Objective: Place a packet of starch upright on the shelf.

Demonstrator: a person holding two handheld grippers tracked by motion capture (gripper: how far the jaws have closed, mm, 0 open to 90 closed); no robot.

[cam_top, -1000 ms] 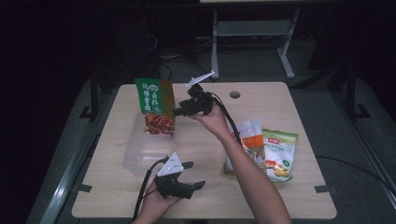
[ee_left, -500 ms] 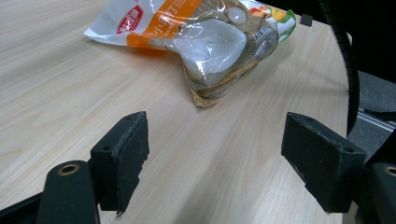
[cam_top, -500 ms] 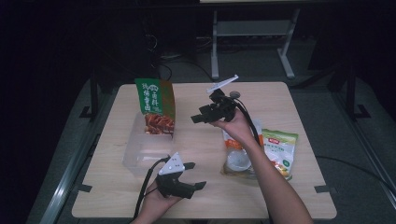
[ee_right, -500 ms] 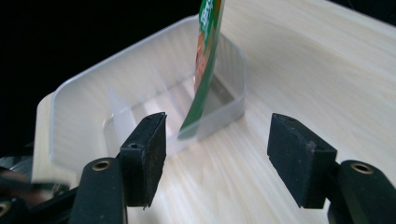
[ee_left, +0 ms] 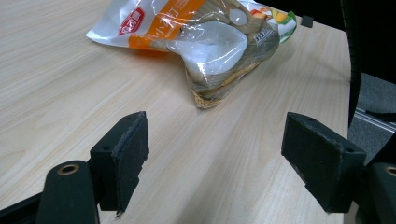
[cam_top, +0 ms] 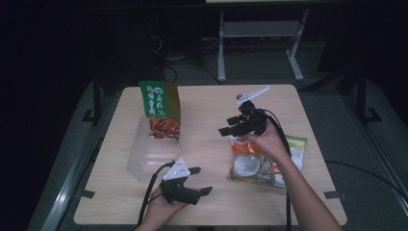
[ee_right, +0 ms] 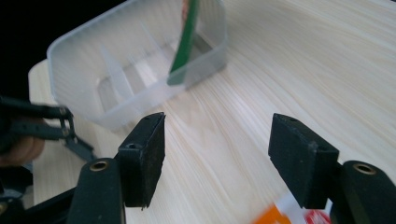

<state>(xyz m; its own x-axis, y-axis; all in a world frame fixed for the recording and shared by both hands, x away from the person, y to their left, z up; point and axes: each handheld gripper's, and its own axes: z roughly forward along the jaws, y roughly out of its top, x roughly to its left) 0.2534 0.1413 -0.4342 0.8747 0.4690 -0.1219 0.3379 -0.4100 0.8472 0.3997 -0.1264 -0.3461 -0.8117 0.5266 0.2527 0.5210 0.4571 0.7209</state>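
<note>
The green snack bag (cam_top: 160, 109) stands in the clear box (cam_top: 139, 161) on the table (cam_top: 207, 106), while the right gripper (cam_top: 225, 131), jaws just opened wide and empty, hangs above the orange bag (cam_top: 252, 166), and the left gripper (cam_top: 201, 181) rests open.

High overview, two close table-level views

Green snack bag (cam_top: 159, 101) with pale characters, too small to read

Right gripper (ee_right: 215, 158) jaws wide apart, nothing between them, over pale wooden counter (ee_right: 303, 60), clear plastic bin (ee_right: 112, 79) beyond holding upright green packet (ee_right: 186, 42)
</note>
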